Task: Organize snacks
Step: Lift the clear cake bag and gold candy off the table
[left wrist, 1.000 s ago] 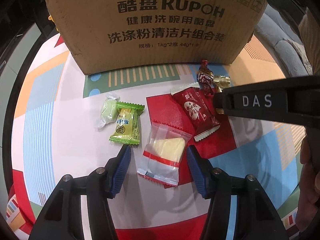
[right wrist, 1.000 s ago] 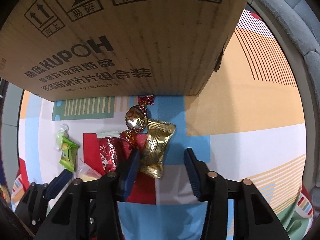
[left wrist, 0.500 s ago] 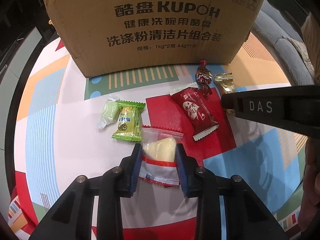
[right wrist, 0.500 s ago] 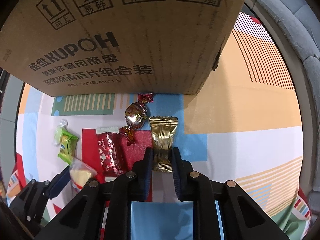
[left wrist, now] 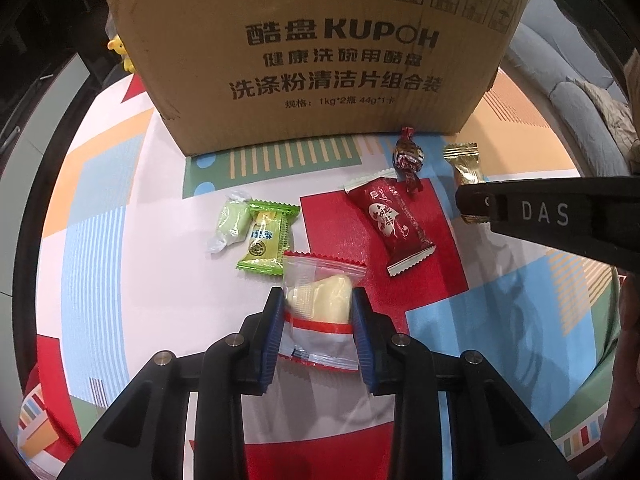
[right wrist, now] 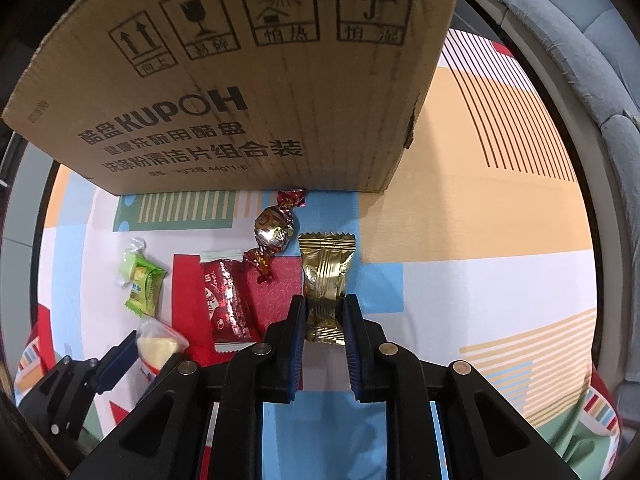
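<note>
Both hands already have a snack, so the coming move turns on where the cardboard box (left wrist: pixel 316 52) stands from each: straight ahead of both, its printed wall rising just beyond the loose sweets on the worktop (left wrist: pixel 132 280).

The left gripper (left wrist: pixel 318 316) has just been closing, and its jaws now pinch the clear packet (left wrist: pixel 320 304) with the pale yellow piece inside. The packet's long axis runs along the fingers, toward the box, with its red-edged top sticking out ahead.

The right gripper (right wrist: pixel 324 320) has its jaws narrow, clamped on the lower half of the gold packet (right wrist: pixel 326 276), which also points lengthwise at the box.

By my reading the right hand is the nearer: the box wall fills the top of its view, and the gold packet's free end lies close to the box's foot.

Between the two held packets and the box lie the red packet (left wrist: pixel 390 220), the foil-wrapped sweet (left wrist: pixel 408 158) and, off to the left, the green packet (left wrist: pixel 266 238).
</note>
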Demonstrator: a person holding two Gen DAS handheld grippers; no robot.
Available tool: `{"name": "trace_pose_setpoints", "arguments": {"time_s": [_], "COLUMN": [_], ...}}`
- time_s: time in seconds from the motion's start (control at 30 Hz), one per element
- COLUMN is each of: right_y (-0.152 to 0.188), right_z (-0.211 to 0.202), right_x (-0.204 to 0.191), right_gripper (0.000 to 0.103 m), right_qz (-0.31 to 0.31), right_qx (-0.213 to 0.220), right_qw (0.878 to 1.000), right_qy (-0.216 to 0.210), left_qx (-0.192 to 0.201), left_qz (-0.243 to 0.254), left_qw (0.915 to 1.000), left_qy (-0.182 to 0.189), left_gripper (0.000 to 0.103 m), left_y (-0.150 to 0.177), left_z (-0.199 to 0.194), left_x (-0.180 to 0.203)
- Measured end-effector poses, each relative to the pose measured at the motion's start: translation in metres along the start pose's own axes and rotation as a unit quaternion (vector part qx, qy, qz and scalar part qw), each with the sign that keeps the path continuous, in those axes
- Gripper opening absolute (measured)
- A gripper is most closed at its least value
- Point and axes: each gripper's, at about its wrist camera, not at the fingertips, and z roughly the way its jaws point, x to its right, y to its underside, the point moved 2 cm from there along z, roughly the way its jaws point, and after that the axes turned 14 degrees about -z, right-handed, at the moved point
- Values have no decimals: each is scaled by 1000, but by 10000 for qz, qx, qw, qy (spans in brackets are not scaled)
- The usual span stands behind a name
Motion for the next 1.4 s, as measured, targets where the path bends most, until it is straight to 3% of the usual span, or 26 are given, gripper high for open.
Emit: {"name": "trace_pose_setpoints", "arguments": {"time_s": [0.73, 1.4], "right_y": [4, -3], "right_z": [-38, -85], "right_x": [-1, -8], "right_gripper": [20, 20], "right_qz": [-61, -164], "right_qx": [364, 818], "right_qw": [9993, 9965], "right_qy": [49, 29], "left_qx": [350, 706], "left_qz": [-145, -371], "left_qw": [9993, 9968], "left_qy": [-23, -30], "left_gripper": [33, 33], "left_y": [7, -25], "left_z": [-48, -83], "left_x": [0, -11]}}
